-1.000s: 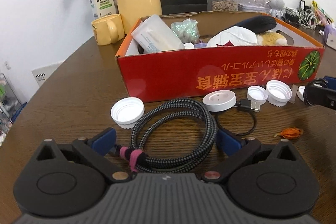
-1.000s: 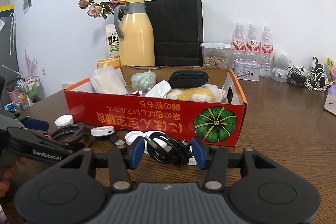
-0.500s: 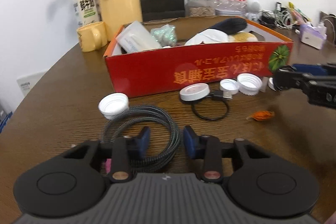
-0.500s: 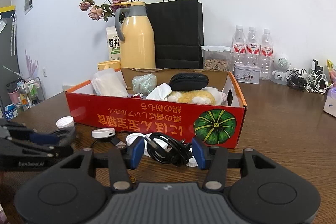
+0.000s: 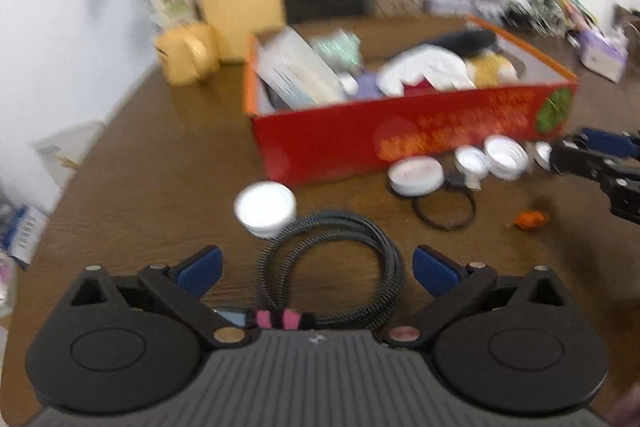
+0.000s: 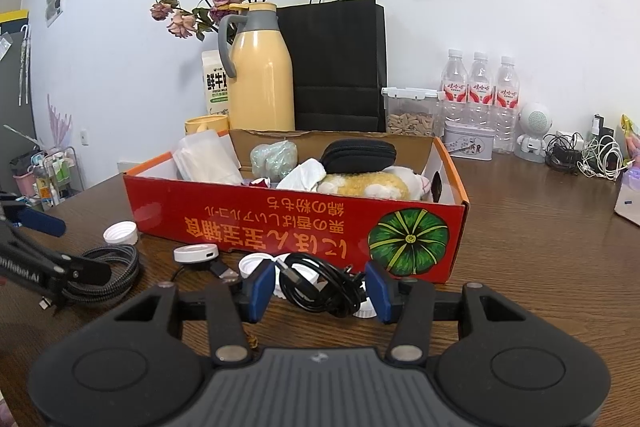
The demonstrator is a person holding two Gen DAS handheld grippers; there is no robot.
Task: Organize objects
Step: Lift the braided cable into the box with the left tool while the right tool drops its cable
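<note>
A grey braided cable coil (image 5: 332, 259) with a pink tie lies on the brown table (image 5: 140, 187). It sits between the fingers of my left gripper (image 5: 316, 267), whose jaws are opening; the blue pads stand clear of it on both sides. The left wrist view is motion-blurred. My right gripper (image 6: 320, 289) is shut on a black cable bundle (image 6: 316, 285) just in front of the red cardboard box (image 6: 280, 223). The left gripper (image 6: 72, 247) also shows over the braided coil (image 6: 104, 267) in the right wrist view.
White bottle caps (image 5: 502, 157), a white round charger puck (image 5: 416, 173) and one lone cap (image 5: 264, 205) lie before the box. An orange scrap (image 5: 530, 219) lies to the right. A yellow thermos (image 6: 260, 79), mug, black bag (image 6: 340, 63) and water bottles (image 6: 480, 87) stand behind.
The left gripper's jaws closed in on the braided coil, then spread wide again, and the gripper rose and swung. The coil stays on the table. The right gripper has not moved.
</note>
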